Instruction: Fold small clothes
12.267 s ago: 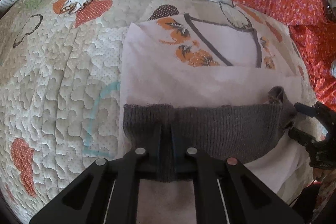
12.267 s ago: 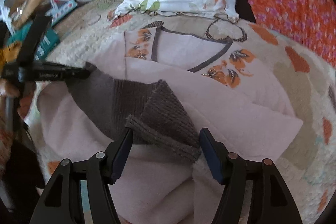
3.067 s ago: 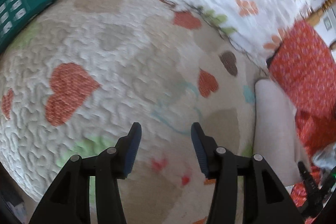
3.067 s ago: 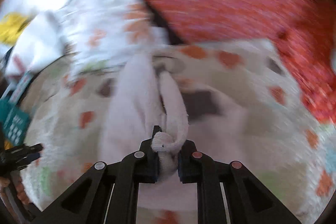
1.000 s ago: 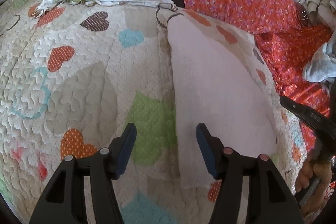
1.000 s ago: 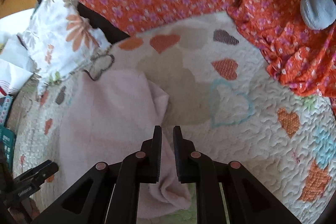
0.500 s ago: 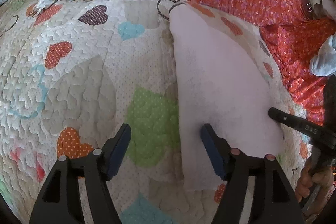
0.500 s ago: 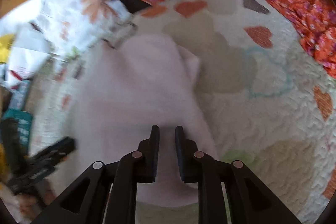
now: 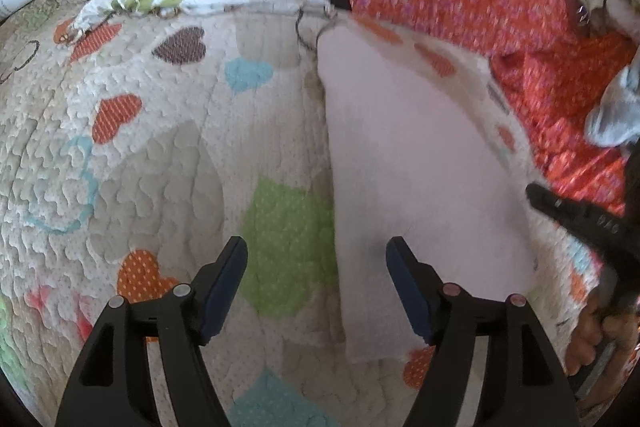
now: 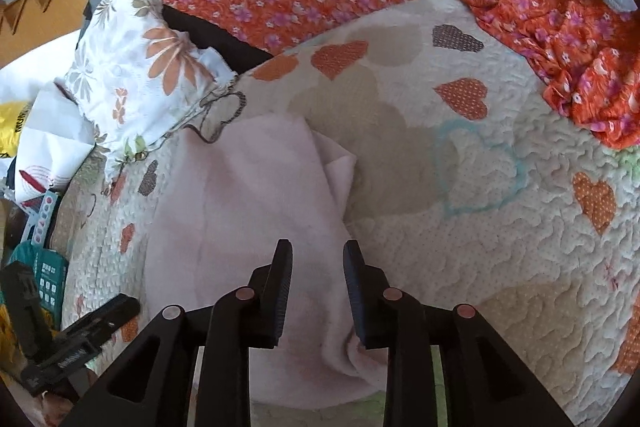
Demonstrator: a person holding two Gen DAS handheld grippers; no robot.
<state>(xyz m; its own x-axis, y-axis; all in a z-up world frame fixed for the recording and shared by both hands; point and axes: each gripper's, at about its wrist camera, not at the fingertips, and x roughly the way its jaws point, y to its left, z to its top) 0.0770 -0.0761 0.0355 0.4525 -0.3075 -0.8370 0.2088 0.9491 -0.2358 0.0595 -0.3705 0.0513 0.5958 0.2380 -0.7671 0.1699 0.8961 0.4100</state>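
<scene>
Left tongs (image 9: 316,269) spread wide, nothing between the pads, hovering low over the quilt (image 9: 160,163) w/ the right-hand pad just at the near left edge of the folded pink garment (image 9: 404,163). Right tongs (image 10: 317,285) part-open, a narrow gap, empty, sitting over the garment's near right side; can't tell if the tips touch the cloth. In the left wrist view the right tongs poke in from the right edge of frame, beside the garment's far side.

Garment lies flat on the bed as a long folded bundle, running away toward the floral pillow (image 10: 132,67). In the right wrist view its right edge shows loose stacked layers w/ a small curled lip near the tongs, so the fold isn't fully tidy there.

Judgement: fold looks nearly done; step in hand is prob. a final tidy or one more fold end to end. To do it well: bring both tongs to the near corners, pinch all layers together, not just the top one, lift evenly, lay the near end over the far end w/ edges matched. Risk: grabbing the quilt along w/ the cloth, or the loose right layers sliding apart
</scene>
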